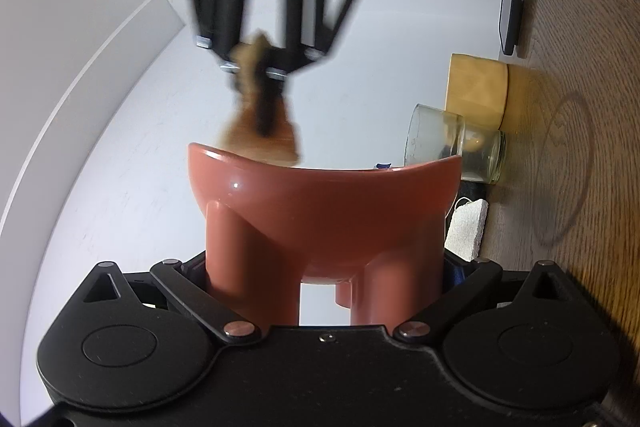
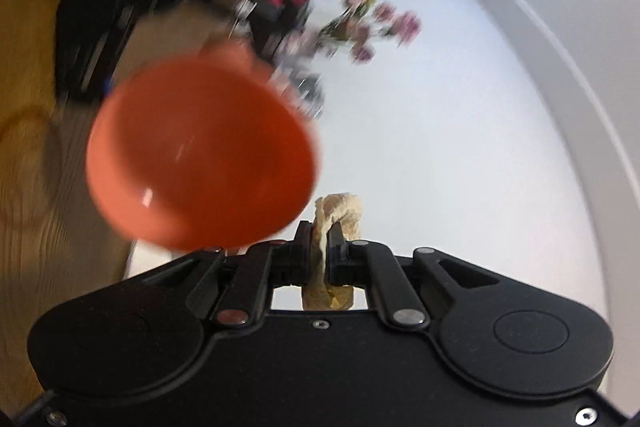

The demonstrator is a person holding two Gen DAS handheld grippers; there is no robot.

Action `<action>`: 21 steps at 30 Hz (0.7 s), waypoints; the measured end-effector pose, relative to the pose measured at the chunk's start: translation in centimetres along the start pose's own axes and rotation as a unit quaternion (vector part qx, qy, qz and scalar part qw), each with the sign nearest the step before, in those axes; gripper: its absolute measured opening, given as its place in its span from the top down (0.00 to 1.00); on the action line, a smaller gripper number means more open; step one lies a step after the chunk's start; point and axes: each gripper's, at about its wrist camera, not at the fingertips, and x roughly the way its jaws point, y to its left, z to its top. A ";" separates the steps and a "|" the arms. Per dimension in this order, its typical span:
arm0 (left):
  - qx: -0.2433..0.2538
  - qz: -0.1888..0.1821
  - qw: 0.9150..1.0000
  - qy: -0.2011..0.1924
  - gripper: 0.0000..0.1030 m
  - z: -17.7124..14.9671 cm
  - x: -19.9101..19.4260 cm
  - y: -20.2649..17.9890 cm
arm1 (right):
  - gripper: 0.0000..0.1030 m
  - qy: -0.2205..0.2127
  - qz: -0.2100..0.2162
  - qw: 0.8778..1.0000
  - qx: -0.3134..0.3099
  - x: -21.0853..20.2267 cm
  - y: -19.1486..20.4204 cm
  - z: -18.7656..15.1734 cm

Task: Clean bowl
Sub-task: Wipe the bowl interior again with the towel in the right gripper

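While bowl [image 1: 324,219] rim faces wall, cloth [image 2: 336,223] hangs just beside

Motion blur smears the bowl [image 2: 202,151] and flowers [image 2: 372,23]; the cloth's [image 1: 260,115] lower end hides behind the rim.

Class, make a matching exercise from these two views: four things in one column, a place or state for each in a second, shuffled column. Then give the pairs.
1. bowl
2. cloth
3. glass jar
4. right claw

A. lying on its side on the table
B. held by its legs in the left claw
C. shut
D. pinched in the right claw

Pairs: 1-B, 2-D, 3-A, 4-C
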 end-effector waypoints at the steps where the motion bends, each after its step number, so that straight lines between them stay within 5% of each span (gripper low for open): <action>1: 0.000 0.000 1.000 0.000 0.05 0.0 0.0 0.0 | 0.93 0.006 0.007 1.000 0.000 0.3 0.5 -0.3; 5: 0.000 0.000 1.000 0.000 0.05 0.1 0.1 -0.1 | 0.93 0.025 0.056 0.998 -0.001 1.2 3.4 -1.2; 12: 0.000 0.000 1.000 0.000 0.05 0.1 0.1 -0.1 | 0.93 -0.010 0.147 0.988 -0.038 -2.5 7.8 -1.6; 21: 0.000 0.000 1.000 0.000 0.05 0.1 0.1 -0.1 | 0.93 -0.093 0.170 0.979 -0.060 -6.6 7.5 1.6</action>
